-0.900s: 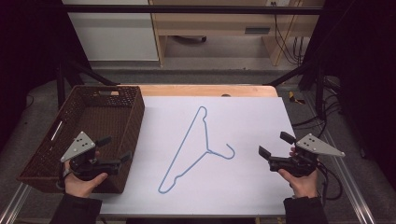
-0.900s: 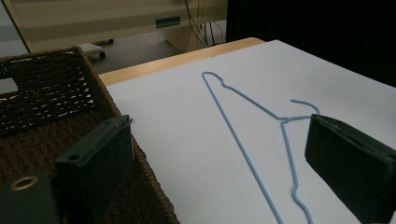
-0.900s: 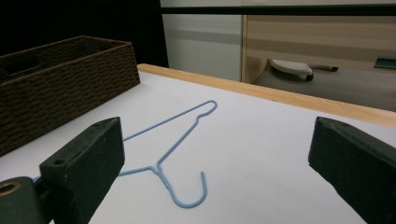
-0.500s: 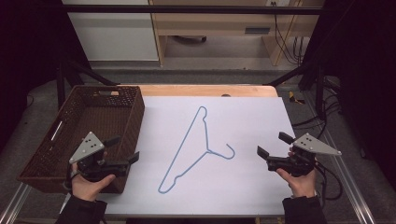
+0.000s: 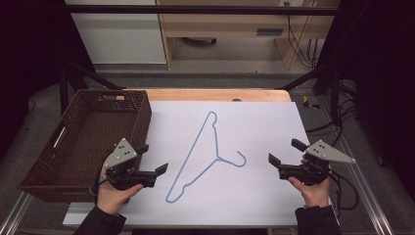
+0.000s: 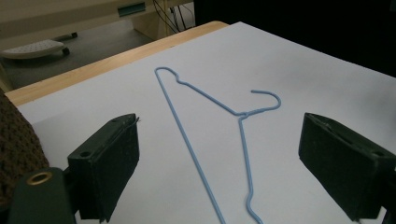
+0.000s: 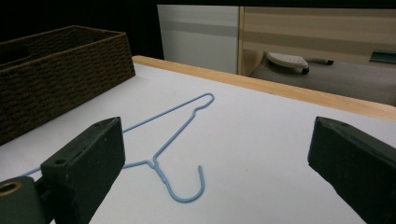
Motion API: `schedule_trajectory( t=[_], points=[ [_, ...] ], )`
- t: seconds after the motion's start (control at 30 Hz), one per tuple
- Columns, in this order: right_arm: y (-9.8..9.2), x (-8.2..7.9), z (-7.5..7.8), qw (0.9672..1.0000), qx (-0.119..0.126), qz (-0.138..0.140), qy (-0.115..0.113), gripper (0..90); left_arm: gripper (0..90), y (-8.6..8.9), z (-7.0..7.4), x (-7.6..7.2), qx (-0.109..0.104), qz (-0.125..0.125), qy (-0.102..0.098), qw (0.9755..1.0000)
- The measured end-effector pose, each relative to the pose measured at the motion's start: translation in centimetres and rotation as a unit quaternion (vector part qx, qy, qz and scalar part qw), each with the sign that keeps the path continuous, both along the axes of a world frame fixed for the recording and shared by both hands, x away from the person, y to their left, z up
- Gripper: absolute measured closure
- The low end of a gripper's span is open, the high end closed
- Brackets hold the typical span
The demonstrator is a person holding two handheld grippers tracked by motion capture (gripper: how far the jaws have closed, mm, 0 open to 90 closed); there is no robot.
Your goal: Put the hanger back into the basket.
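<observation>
Bright evenly lit tabletop, dark surroundings, soft slightly grainy frames

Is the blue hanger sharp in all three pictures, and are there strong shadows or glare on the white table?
High view: the blue hanger is thin but clear, the white table evenly lit with no glare, surroundings dark. Left gripper view: hanger sharp, the near black jaws slightly soft. Right gripper view: hanger clear, only a faint shadow under the hook; the wicker basket is dim.
</observation>
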State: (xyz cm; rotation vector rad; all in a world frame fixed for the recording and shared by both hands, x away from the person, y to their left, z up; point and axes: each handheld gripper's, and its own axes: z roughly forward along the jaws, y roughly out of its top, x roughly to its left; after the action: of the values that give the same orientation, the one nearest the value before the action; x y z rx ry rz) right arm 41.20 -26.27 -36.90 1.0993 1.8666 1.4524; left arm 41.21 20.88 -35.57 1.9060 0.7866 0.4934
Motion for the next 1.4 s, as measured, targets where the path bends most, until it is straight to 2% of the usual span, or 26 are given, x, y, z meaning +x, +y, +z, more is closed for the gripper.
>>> schedule_trajectory(
  t=[0.1, 0.2, 0.4, 0.63, 0.73, 0.77, 0.9, 1.13, 1.17, 1.2, 1.3, 1.33, 1.37, 1.4],
  points=[
    [0.1, 0.0, 0.0, 1.0000, -0.002, 0.003, 0.001, 4.5, 13.1, -0.9, -0.2, 0.5, 0.007, -0.006, 0.008, 0.9999],
    [0.3, 0.1, -0.1, 1.0000, -0.004, 0.005, 0.001, 4.4, 13.9, -2.6, -0.4, 1.3, 0.023, -0.015, 0.019, 0.9994],
    [0.4, 0.1, -0.1, 1.0000, -0.006, 0.005, 0.003, 4.4, 14.1, -4.7, -0.9, 2.4, 0.036, -0.028, 0.034, 0.9984],
    [0.5, 0.1, -0.2, 1.0000, -0.007, 0.006, 0.004, 4.5, 16.0, -7.7, -2.5, 4.1, 0.064, -0.042, 0.054, 0.9956],
    [0.5, 0.1, -0.2, 0.9999, -0.006, 0.007, 0.004, 4.5, 18.0, -8.5, -2.9, 4.5, 0.068, -0.046, 0.063, 0.9946],
    [0.5, 0.1, -0.2, 1.0000, -0.006, 0.006, 0.004, 4.5, 18.5, -9.2, -3.4, 4.8, 0.079, -0.051, 0.069, 0.9932],
    [0.5, 0.1, -0.2, 1.0000, -0.005, 0.006, 0.005, 4.6, 20.8, -10.5, -4.5, 5.5, 0.095, -0.058, 0.082, 0.9904],
    [0.5, 0.2, -0.2, 1.0000, -0.004, 0.005, 0.006, 4.6, 24.9, -12.0, -6.4, 6.7, 0.121, -0.067, 0.110, 0.9843],
    [0.5, 0.2, -0.2, 1.0000, -0.004, 0.005, 0.006, 4.6, 25.5, -12.4, -6.8, 6.9, 0.128, -0.067, 0.118, 0.9825],
    [0.5, 0.2, -0.2, 1.0000, -0.004, 0.005, 0.006, 4.6, 26.7, -12.4, -6.8, 6.9, 0.128, -0.067, 0.118, 0.9825],
    [0.6, 0.2, -0.3, 0.9999, -0.006, 0.007, 0.007, 4.7, 29.3, -12.8, -7.7, 7.3, 0.137, -0.070, 0.132, 0.9792],
    [0.6, 0.2, -0.3, 0.9999, -0.006, 0.007, 0.007, 4.7, 30.5, -12.8, -7.7, 7.3, 0.137, -0.070, 0.132, 0.9792],
    [0.6, 0.2, -0.3, 0.9999, -0.007, 0.007, 0.007, 4.7, 32.0, -13.1, -8.1, 7.6, 0.140, -0.073, 0.141, 0.9773],
    [0.6, 0.3, -0.3, 0.9999, -0.008, 0.007, 0.007, 4.7, 33.1, -13.2, -8.4, 7.6, 0.141, -0.072, 0.145, 0.9767]
  ],
)
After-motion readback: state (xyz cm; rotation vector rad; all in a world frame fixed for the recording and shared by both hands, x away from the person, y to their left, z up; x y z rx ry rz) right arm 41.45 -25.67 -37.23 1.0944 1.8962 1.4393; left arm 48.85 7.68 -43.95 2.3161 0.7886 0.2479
